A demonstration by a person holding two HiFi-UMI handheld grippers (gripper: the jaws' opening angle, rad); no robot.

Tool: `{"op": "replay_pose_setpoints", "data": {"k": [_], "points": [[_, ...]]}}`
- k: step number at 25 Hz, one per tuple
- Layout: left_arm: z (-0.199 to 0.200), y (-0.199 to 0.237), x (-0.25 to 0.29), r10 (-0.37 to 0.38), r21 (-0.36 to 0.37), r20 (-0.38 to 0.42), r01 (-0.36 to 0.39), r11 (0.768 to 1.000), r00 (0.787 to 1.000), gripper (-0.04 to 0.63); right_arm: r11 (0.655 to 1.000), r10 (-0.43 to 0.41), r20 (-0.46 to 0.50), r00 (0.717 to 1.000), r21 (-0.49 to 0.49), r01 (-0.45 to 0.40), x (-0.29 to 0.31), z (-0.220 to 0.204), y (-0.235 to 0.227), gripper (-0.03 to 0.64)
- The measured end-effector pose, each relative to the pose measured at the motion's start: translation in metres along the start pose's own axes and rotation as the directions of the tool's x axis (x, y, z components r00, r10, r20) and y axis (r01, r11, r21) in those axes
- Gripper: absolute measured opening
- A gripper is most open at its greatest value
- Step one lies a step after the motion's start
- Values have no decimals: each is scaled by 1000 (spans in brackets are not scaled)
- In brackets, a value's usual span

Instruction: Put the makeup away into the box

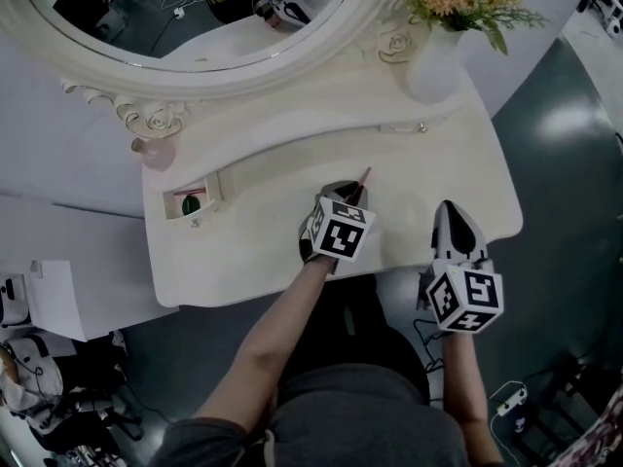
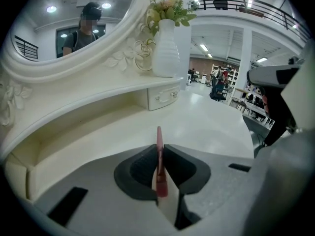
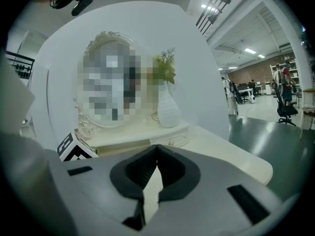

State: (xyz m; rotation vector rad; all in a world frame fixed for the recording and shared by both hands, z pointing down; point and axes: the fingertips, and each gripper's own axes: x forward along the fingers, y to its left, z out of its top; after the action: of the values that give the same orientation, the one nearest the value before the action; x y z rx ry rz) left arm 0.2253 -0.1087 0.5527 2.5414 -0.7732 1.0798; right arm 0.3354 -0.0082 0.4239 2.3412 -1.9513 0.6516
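A thin pink makeup stick stands pinched between the dark pads of my left gripper, its tip poking out past the jaws. In the head view the left gripper hovers over the middle of the cream dressing table, with the pink stick pointing away toward the back shelf. A small open box with a red lining and a dark green item inside sits at the table's left end. My right gripper is shut and empty near the table's right front edge; the right gripper view also shows this gripper closed.
A white vase of flowers stands at the back right. An ornate oval mirror rises behind the raised shelf, which holds a small drawer. A pink round object rests at the back left. Dark floor surrounds the table.
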Motion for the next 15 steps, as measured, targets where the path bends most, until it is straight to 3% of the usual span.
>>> {"op": "replay_pose_setpoints", "data": {"k": [7,15], "points": [[12,27,-34,54,-25,80,-53,998,995,48,996,84,-6,996,-23,-85,17,-1,29,5],[16,74,-87,164,-84,158,-152,985,974,48,973,219,-36,975,-62,-221,41,-3,85,5]]}}
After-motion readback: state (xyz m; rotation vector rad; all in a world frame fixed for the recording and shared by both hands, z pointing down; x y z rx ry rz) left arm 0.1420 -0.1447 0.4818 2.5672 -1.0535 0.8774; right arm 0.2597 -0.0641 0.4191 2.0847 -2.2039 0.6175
